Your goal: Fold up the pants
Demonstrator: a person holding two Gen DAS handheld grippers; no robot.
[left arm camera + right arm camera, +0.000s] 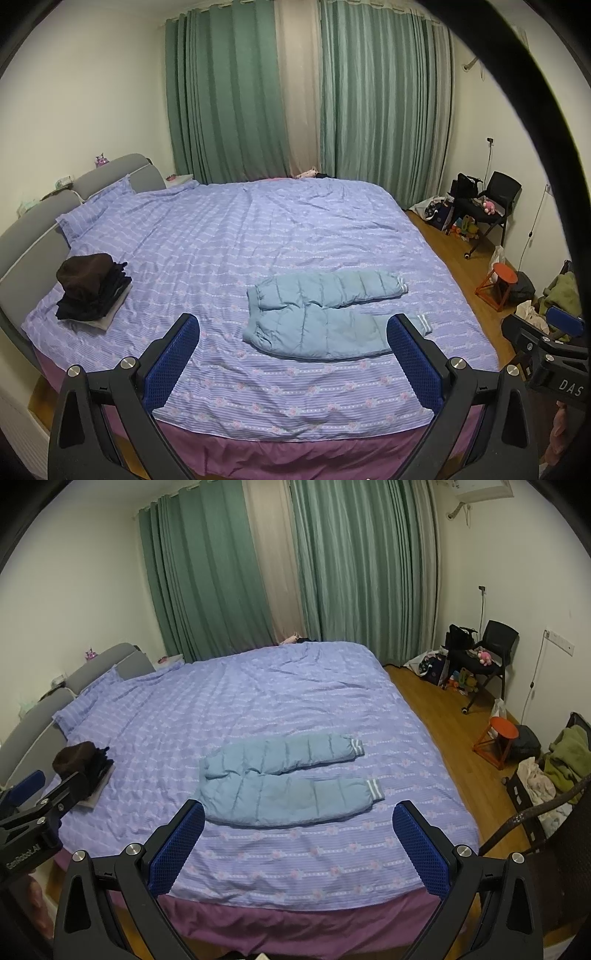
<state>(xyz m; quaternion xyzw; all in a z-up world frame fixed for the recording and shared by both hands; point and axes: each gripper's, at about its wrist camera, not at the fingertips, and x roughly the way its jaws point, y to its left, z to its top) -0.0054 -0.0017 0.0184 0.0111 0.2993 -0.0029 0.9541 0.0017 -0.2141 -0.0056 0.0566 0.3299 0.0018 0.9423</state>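
Pants (284,782) are lying flat on the bed (258,701), near its front edge, with the waist toward the headboard side and both legs running out to the right, slightly parted. No fold is showing; judging by this layout, the whole task is remaining. A stack (92,288) of dark folded clothes is sitting well apart on the bed's left side, likely finished items.

Left gripper (291,350) is hovering off the bed's edge with fingers spread wide and holding nothing. Right gripper (299,834) is doing the same, fingers spread and empty, neither touching the pants.

The right view is showing both striped cuffs (373,788) clearly, whereas in the left view the near cuff is partly hiding behind a finger. The left view is showing the stack whole; in the right view the other gripper is partly covering it.
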